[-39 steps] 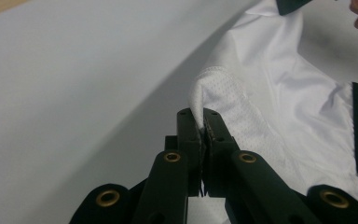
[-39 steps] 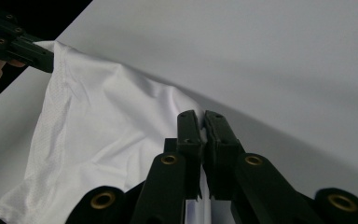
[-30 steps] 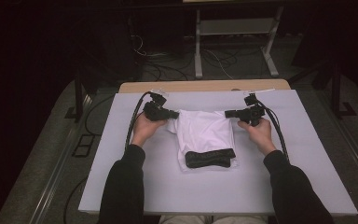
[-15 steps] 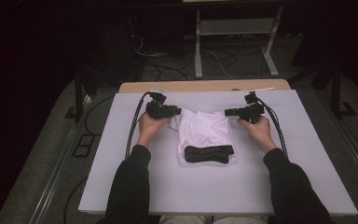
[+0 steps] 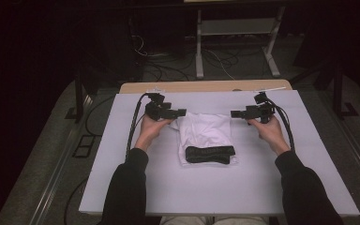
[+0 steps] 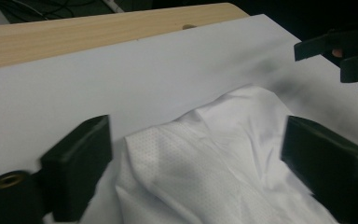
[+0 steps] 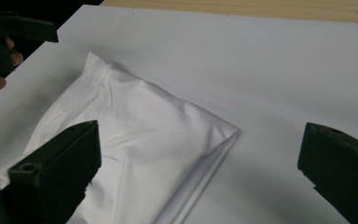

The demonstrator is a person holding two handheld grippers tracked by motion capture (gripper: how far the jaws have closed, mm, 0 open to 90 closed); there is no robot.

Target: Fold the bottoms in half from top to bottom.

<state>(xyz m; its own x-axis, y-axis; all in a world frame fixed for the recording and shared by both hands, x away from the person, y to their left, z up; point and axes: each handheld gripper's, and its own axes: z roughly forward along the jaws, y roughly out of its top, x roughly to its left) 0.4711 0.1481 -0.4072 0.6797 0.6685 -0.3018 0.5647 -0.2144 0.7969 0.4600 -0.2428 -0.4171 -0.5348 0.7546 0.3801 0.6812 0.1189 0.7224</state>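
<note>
Fabric lies released between both tools: the left gripper and right gripper have just been opening, and their jaws now stand spread with nothing pinched, where half a second ago they closed on the far corners. The folded white garment rests flat on the white table cover, between and just nearer than the tips, a black band across its near end. This fold looks finished. No readable writing anywhere.

One folded white garment; one black band; two claws, left and right; one table
</note>
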